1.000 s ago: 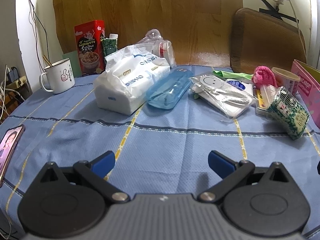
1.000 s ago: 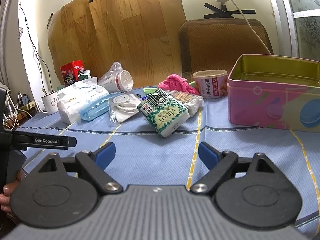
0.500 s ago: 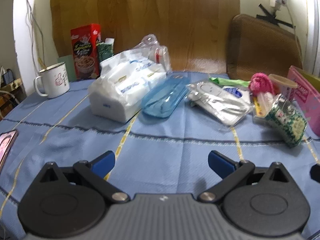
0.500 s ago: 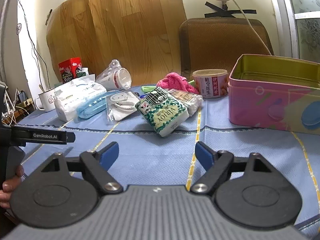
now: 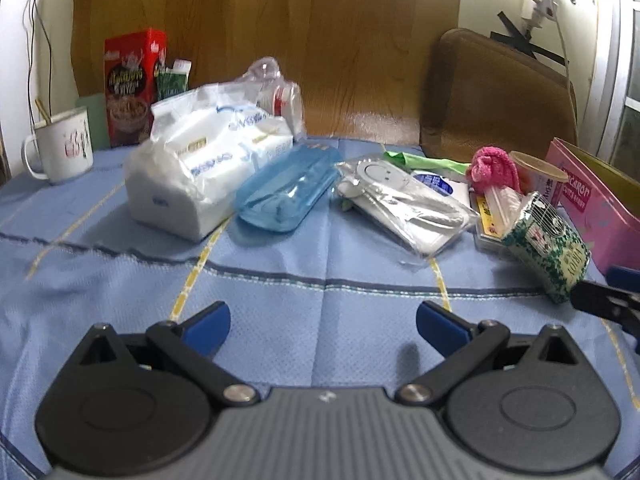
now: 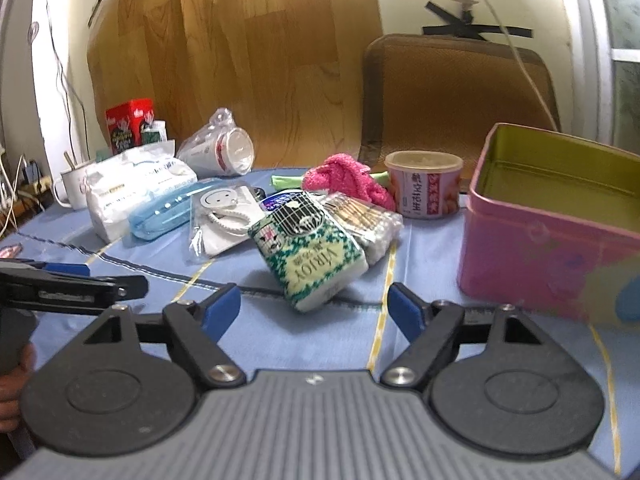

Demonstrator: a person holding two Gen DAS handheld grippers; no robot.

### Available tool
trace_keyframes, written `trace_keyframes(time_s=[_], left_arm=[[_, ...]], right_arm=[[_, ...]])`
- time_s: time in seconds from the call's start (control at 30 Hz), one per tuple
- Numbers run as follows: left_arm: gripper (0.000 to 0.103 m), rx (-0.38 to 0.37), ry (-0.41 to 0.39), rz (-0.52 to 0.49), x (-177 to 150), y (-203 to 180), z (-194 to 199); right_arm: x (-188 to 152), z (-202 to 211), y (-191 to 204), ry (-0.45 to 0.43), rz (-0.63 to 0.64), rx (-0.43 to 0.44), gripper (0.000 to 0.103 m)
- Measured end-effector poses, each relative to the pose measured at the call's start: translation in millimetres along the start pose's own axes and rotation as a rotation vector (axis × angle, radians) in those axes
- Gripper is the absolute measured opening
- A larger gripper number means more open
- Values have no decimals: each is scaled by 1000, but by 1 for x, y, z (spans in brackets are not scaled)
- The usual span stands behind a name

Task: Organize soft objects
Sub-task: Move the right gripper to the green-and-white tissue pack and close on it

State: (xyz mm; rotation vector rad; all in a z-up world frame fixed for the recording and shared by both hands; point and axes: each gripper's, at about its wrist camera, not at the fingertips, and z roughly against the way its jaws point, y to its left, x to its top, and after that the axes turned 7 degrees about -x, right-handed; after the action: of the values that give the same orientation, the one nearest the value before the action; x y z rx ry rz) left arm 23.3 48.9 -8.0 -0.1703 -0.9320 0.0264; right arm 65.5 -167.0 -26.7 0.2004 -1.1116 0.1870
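Blue tablecloth (image 6: 280,344) lies under the right claw (image 6: 314,306), gaping, near the green tissue pack (image 6: 308,252).

Both views are taken low over the near edge of the table (image 5: 320,288), angled down and looking across to its far edge. From the left wrist the tissue pack (image 5: 548,254) is seen far right; from the right wrist it (image 6: 308,252) sits close, centred. The whole clutter row is shared.

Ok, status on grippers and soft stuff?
Left gripper open, empty. Right gripper open, facing green tissue pack. Pink tin empty. Nothing blocking.
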Motion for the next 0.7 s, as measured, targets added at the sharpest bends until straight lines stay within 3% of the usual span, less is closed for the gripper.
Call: trace_keyframes(time_s=[0.23, 0.3, 0.57, 0.7], left_arm=[[103, -21, -8, 4, 0, 2, 0], [103, -35, -14, 15, 0, 4, 1], [102, -146, -48, 99, 1, 24, 7], [98, -221, -43, 117, 2, 28, 8]], right_arm=[[12, -31, 8, 55, 89, 2, 82], [12, -37, 8, 75, 96, 9, 62], [-12, -1, 26, 117, 105, 182, 65], [-24, 17, 30, 103, 92, 188, 67]])
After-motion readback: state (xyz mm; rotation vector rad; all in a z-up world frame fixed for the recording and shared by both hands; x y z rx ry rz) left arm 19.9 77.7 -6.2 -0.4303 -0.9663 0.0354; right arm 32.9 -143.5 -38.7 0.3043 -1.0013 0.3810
